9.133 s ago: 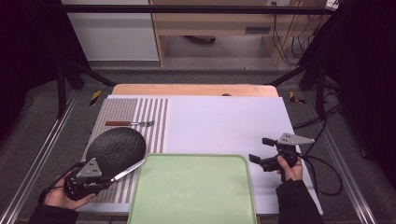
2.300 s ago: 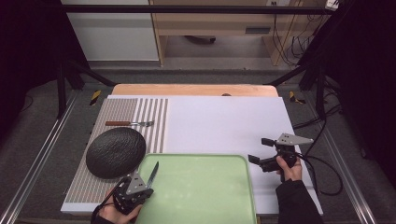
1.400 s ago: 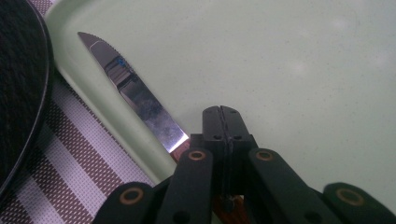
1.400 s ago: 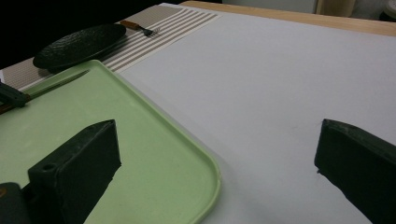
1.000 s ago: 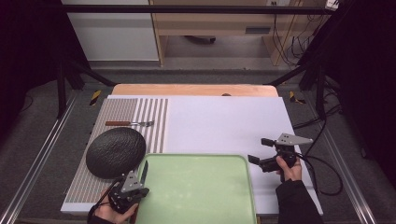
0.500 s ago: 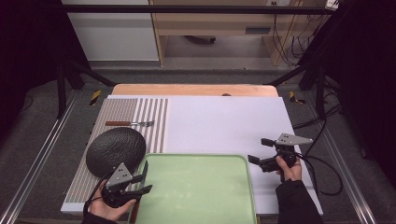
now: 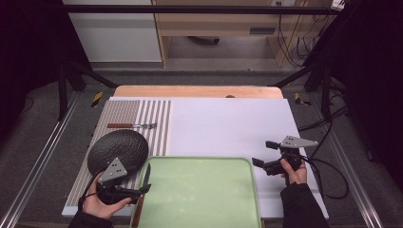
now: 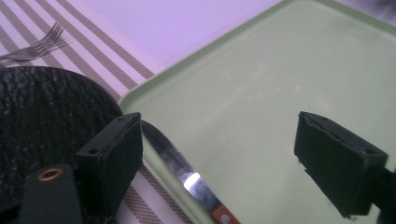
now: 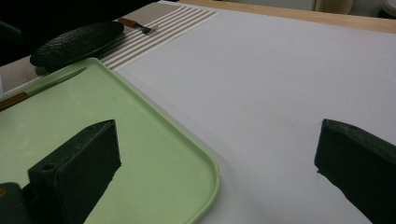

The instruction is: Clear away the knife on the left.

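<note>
Hovering at the seven o'clock corner of the table, the left gripper (image 7: 142, 188) is standing released, its jaws having just been opening, with nothing clamped between them. The knife (image 7: 144, 182) is lying directly under it on the striped placemat (image 7: 154, 121), pressed against the left rim of the green tray (image 7: 247, 164), blade pointing toward twelve o'clock and wooden handle toward six. In the left gripper view the knife (image 8: 189, 175) is showing between the parted jaws, apart from both pads. Crowding it from ten o'clock is the black plate (image 7: 119, 149), whose edge is sitting just beside the blade, so the knife is lying in a narrow lane between plate and tray. A fork (image 7: 132, 126) is resting farther off at eleven o'clock. Over at four o'clock, the right gripper (image 7: 259, 154) is hanging released above the white table surface (image 7: 228, 123), beside the tray's right corner.
</note>
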`<state>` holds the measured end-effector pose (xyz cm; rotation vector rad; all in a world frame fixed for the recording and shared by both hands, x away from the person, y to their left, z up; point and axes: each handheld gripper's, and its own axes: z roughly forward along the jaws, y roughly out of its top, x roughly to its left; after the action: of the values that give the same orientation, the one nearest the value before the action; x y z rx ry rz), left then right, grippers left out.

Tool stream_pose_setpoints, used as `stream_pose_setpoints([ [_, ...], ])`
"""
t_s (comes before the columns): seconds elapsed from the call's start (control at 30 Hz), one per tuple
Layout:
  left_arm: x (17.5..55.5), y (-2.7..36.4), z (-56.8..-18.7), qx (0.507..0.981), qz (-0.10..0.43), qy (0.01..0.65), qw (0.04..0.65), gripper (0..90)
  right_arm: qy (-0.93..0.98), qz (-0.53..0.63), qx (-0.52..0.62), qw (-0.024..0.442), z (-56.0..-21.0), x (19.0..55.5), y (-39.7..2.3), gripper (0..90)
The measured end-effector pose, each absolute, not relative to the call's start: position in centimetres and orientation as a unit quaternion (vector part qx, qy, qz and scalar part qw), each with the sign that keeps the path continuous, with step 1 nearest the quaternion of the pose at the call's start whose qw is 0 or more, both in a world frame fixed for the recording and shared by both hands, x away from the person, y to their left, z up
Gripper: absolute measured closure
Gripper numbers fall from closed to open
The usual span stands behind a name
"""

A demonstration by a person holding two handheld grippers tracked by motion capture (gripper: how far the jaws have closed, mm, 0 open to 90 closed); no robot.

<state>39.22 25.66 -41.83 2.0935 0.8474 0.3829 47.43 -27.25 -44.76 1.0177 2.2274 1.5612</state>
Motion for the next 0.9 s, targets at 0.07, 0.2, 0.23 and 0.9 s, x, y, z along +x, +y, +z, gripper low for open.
stream_pose_setpoints([
  [0.07,39.5,25.8,-41.6,0.837,0.156,0.334,0.405,10.3,0.761,0.534,0.348,0.117,-44.8,47.4,-27.2,0.3],
  [0.2,40.1,26.1,-41.0,0.848,0.169,0.323,0.385,3.9,0.761,0.534,0.349,0.118,-44.8,47.4,-27.2,0.3],
  [0.23,40.2,26.3,-40.8,0.849,0.171,0.320,0.383,3.2,0.761,0.534,0.349,0.117,-44.8,47.4,-27.2,0.3],
  [0.9,43.5,28.4,-38.7,0.876,0.211,0.271,0.339,0.9,0.759,0.536,0.349,0.119,-44.7,47.4,-27.3,0.3],
])
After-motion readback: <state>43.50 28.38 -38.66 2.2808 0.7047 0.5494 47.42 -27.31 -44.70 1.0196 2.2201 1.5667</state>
